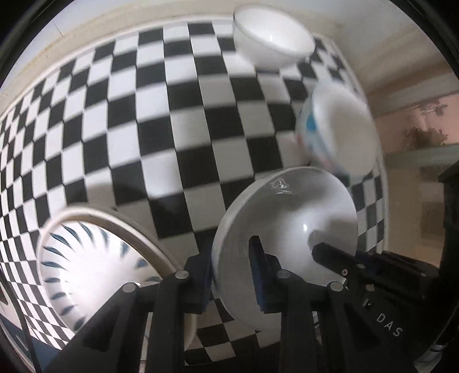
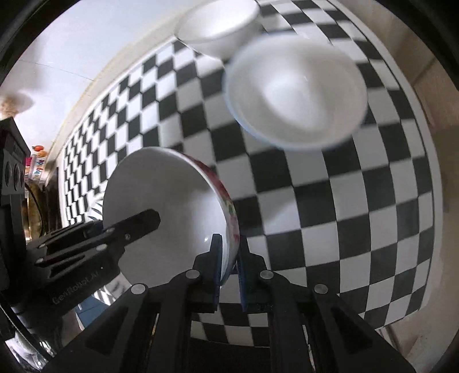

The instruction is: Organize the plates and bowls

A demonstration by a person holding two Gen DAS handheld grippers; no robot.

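Observation:
Both grippers hold the same white bowl with a red flower pattern, tilted on edge above the checkered table. In the left wrist view my left gripper [image 1: 232, 275] is shut on its rim [image 1: 284, 226], and the right gripper [image 1: 338, 261] reaches in from the right. In the right wrist view my right gripper [image 2: 229, 266] is shut on the rim of the flowered bowl [image 2: 163, 206], with the left gripper [image 2: 137, 223] opposite. A white bowl with blue rim [image 2: 295, 94] and a plain white bowl [image 2: 218, 25] stand beyond. A blue-streaked bowl [image 1: 94, 272] sits at lower left.
The black and white checkered cloth [image 1: 143, 129] covers the table. The blue-patterned bowl [image 1: 338, 129] and the plain white bowl [image 1: 269, 40] stand near the far right table edge. A wall runs behind the table; a dark cabinet [image 2: 14, 172] stands at the left.

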